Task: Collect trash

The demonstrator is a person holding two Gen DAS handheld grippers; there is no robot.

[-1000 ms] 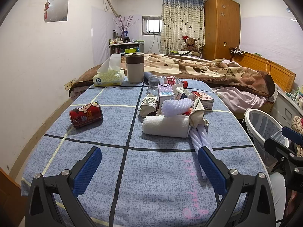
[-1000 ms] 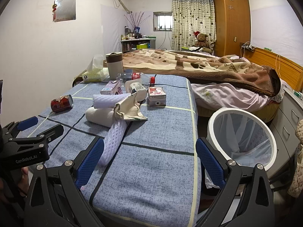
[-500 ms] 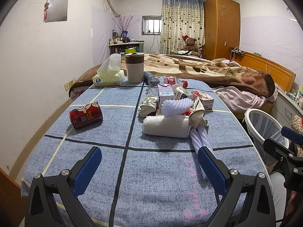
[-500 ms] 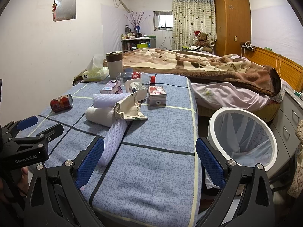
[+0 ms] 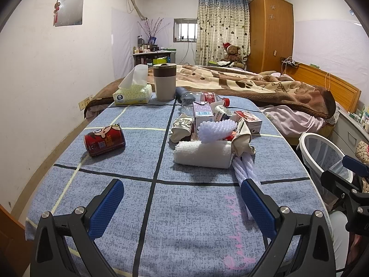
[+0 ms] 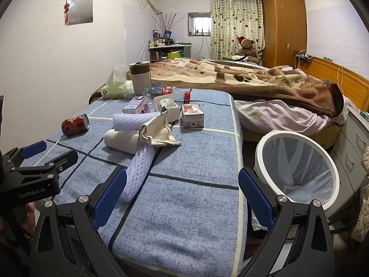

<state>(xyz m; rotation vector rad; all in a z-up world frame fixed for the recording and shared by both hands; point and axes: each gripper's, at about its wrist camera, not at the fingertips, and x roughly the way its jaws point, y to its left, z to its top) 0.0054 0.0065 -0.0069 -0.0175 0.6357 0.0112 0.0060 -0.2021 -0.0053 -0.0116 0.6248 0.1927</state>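
A heap of crumpled paper, small cartons and white foam rolls [image 5: 208,143] lies mid-bench on the blue checked cloth [image 5: 184,207], a red drink can [image 5: 105,139] on its side well apart to the left. Bare cloth stretches from the heap to the near edge. Off the right edge stands a white-rimmed mesh bin [image 6: 297,168], only its liner visible inside; left gripper [image 5: 184,207] and right gripper [image 6: 183,198] hold their fingers spread wide, gripping nothing.

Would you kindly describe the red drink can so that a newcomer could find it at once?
Start at the table covered in blue checked cloth, then look to its wall side, away from the white bin. The red drink can lies on its side there, alone, apart from the central litter pile; it is the only red cylinder, with a cartoon face printed on it.
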